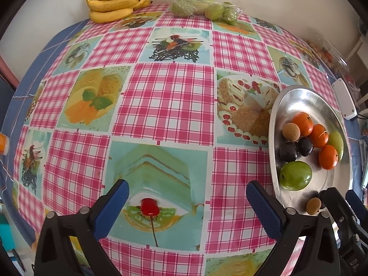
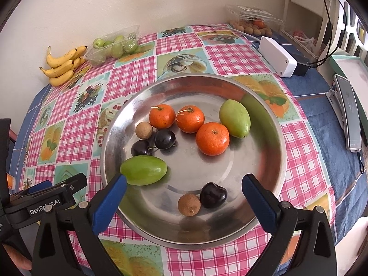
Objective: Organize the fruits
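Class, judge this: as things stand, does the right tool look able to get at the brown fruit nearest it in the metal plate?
Probably yes. The right tool is open above the metal plate, the brown fruit lies uncovered just ahead; only a dark fruit touches it.

A table with a pink checked oilcloth (image 1: 170, 96) carries a steel tray (image 2: 264, 119) under the right gripper (image 2: 184, 184); bananas (image 2: 63, 65) lie far beyond.

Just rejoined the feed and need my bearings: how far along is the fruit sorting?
Done: the metal tray holds three oranges, two green fruits, dark plums and brown longans. In hand: nothing; the left gripper and right gripper are both open. Left: bananas, the green-fruit punnet and the far box.
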`<move>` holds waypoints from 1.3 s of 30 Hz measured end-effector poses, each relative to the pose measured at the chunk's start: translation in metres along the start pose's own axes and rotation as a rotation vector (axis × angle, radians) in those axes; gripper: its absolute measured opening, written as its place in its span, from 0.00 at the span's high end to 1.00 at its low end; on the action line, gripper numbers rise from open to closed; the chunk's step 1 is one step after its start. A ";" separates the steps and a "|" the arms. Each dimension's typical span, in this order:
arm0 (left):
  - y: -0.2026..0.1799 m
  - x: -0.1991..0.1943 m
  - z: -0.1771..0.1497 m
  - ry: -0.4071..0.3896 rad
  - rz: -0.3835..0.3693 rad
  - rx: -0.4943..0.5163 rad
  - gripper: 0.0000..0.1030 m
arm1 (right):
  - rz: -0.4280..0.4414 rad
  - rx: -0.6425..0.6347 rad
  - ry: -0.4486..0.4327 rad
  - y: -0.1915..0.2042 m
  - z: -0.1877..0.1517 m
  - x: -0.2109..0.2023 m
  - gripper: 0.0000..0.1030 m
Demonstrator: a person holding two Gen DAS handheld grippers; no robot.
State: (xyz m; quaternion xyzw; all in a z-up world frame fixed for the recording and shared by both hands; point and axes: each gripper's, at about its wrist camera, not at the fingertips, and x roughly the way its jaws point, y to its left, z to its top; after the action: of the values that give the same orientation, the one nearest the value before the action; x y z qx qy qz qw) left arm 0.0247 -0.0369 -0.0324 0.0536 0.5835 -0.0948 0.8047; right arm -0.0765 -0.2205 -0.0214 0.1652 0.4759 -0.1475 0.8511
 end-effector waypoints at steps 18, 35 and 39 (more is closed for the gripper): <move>0.016 -0.043 -0.028 -0.086 0.070 0.035 0.00 | -0.016 -0.069 -0.014 0.019 -0.019 -0.019 0.03; 0.030 -0.099 -0.051 -0.264 0.070 0.052 0.00 | -0.028 -0.094 -0.084 0.026 -0.030 -0.054 0.03; 0.036 -0.100 -0.052 -0.263 0.053 0.025 0.00 | -0.026 -0.089 -0.072 0.026 -0.030 -0.051 0.03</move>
State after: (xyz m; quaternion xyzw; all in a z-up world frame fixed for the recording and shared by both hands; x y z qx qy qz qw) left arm -0.0457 0.0174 0.0456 0.0662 0.4700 -0.0870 0.8759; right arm -0.1147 -0.1797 0.0112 0.1155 0.4531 -0.1431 0.8723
